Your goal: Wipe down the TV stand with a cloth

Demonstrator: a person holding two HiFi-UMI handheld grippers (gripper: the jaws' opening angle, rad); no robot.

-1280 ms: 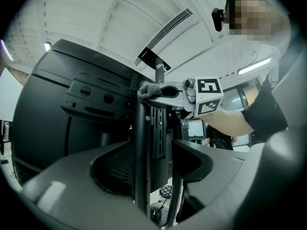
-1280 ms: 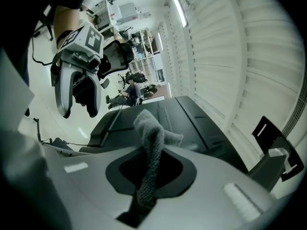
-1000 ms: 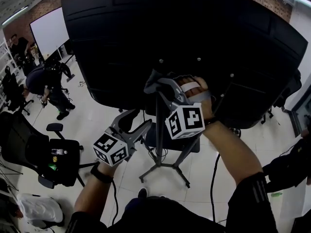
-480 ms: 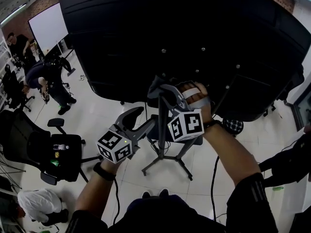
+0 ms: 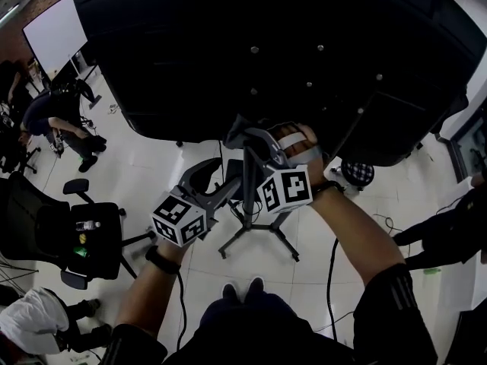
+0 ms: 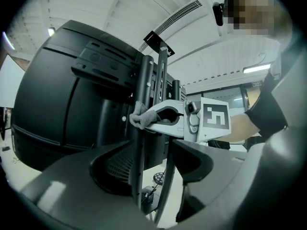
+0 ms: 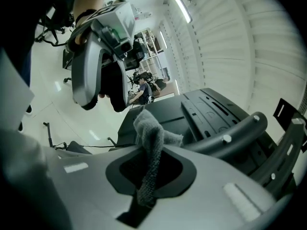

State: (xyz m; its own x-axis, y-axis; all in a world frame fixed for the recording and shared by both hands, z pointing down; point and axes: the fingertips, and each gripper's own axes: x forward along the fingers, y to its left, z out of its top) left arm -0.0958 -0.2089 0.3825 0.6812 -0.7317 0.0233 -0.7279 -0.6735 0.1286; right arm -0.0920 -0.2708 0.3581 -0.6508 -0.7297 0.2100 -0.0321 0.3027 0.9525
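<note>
This is looking like an open office or lab: a black swivel chair [image 5: 91, 238] is standing on a pale tiled floor [image 5: 160, 169], a whiteboard [image 5: 55, 40] is standing behind, and strip lights [image 7: 178, 5] are glowing overhead.

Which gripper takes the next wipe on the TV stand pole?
Right: the right gripper clamps the grey woven cloth at the black metal stand pole; the left gripper is open, without cloth.

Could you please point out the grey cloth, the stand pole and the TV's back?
Grey woven cloth [image 7: 150, 145], right gripper view: its bunched middle.
Dark metal stand pole [image 6: 137, 145], left gripper view: its shaft, midway up.
Large black TV back [image 5: 190, 52], head view: bare left panel.
</note>
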